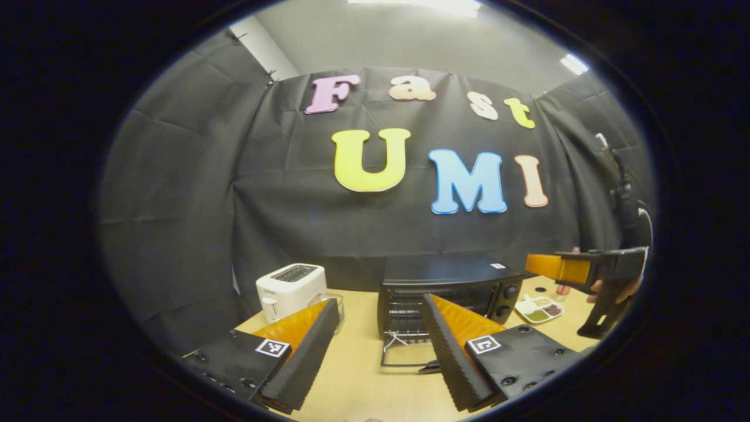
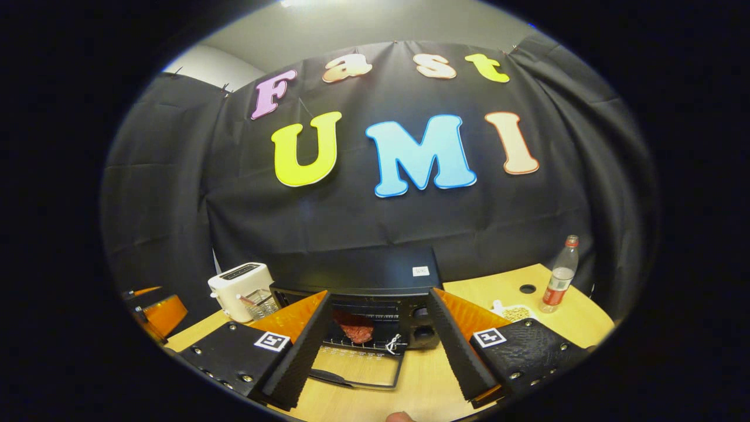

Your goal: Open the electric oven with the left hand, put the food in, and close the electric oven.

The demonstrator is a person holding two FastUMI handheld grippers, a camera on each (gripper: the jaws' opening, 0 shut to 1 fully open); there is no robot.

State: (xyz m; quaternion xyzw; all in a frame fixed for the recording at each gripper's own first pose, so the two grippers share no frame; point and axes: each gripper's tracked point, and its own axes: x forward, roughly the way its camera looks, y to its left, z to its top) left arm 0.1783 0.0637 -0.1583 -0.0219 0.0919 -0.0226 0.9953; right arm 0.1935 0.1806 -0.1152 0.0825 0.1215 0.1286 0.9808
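- While hovering over the wooden table [image 2: 498,287], left gripper [image 1: 381,346] and right gripper [image 2: 381,346]: jaws spread wide, holding nothing.
- Just beyond: electric oven [image 2: 375,275], glass door [image 2: 363,366] dropped flat open, red food [image 2: 354,329] on the rack inside.
- Farther left: white toaster [image 1: 290,290]; right: snack dish [image 1: 539,309], bottle [image 2: 559,275].

Both claws hang with fingers spread wide and nothing between them: left claw [image 1: 381,351], right claw [image 2: 381,354].
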